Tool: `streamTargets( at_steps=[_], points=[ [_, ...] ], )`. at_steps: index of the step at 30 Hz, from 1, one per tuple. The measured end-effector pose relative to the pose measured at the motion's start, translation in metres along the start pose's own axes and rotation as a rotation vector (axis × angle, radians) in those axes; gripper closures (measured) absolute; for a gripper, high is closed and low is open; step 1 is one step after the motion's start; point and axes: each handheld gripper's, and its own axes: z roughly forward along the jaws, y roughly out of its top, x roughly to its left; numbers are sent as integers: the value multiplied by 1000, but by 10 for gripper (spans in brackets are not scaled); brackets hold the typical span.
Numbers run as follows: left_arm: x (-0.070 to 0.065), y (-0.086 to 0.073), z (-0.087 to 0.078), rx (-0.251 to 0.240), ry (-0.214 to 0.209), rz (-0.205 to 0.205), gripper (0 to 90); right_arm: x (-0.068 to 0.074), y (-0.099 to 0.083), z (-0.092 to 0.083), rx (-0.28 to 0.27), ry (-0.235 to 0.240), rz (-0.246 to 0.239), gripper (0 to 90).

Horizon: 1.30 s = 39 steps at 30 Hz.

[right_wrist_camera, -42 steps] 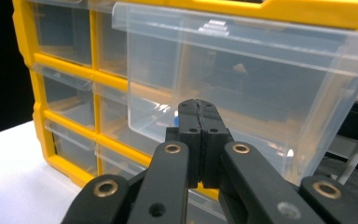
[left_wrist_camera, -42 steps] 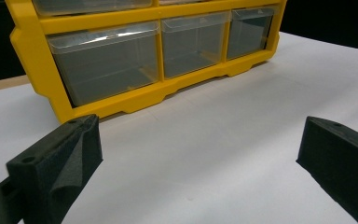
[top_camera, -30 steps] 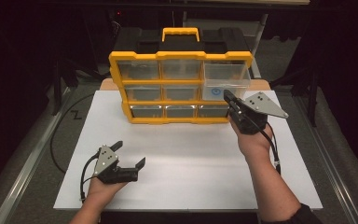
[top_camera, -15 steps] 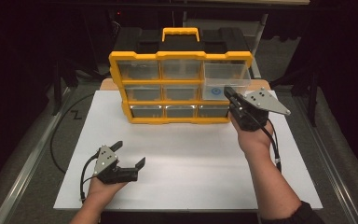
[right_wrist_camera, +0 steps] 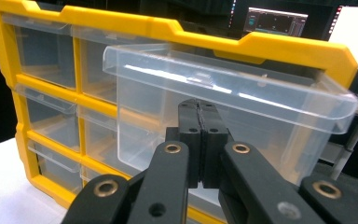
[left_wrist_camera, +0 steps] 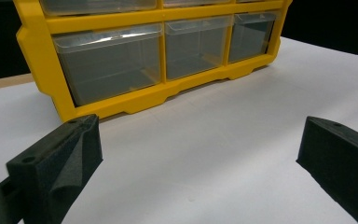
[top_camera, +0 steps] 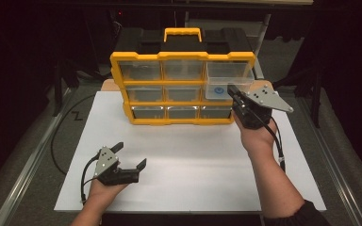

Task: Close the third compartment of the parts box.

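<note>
A yellow organizer (top_camera: 184, 57) with clear drawers stands upright at the back of the white sheet (top_camera: 193, 160). Its top-right clear drawer (top_camera: 228, 77) is pulled partway out, and a small blue item (top_camera: 217, 89) shows through its wall. My right gripper (top_camera: 232, 90) is at that drawer's front. In the right gripper view the jaws (right_wrist_camera: 198, 105) are pressed together just under the lip of the drawer (right_wrist_camera: 242, 107). My left gripper (top_camera: 131, 154) rests low at the front left with its jaws wide apart. In the left gripper view nothing is between them (left_wrist_camera: 200, 149), and the organizer's bottom row (left_wrist_camera: 135, 100) lies ahead.
A black cable (top_camera: 59, 136) curls over the grey surface left of the sheet. Metal rails run along both table sides. Monitors (right_wrist_camera: 275, 21) glow behind the organizer in the right gripper view. Bare sheet lies between my two hands.
</note>
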Motion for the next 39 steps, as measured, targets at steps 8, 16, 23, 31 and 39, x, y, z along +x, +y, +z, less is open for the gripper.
streamTargets(
  at_steps=[8,16,23,31,39],
  points=[
    [1,0,0,-2,-1,1,3,4,-6,6,8,7,-2,900],
    [1,0,-1,-4,-1,-1,3,3,-8,8,19,-4,-9,900],
    [1,0,-1,-3,-2,0,3,1,-9,10,21,-7,-6,900],
    [1,0,-1,-6,-4,-1,3,-2,-10,15,23,-12,4,900],
    [0,0,-1,-5,-5,12,3,-3,-10,20,26,-22,4,900]
  ],
)
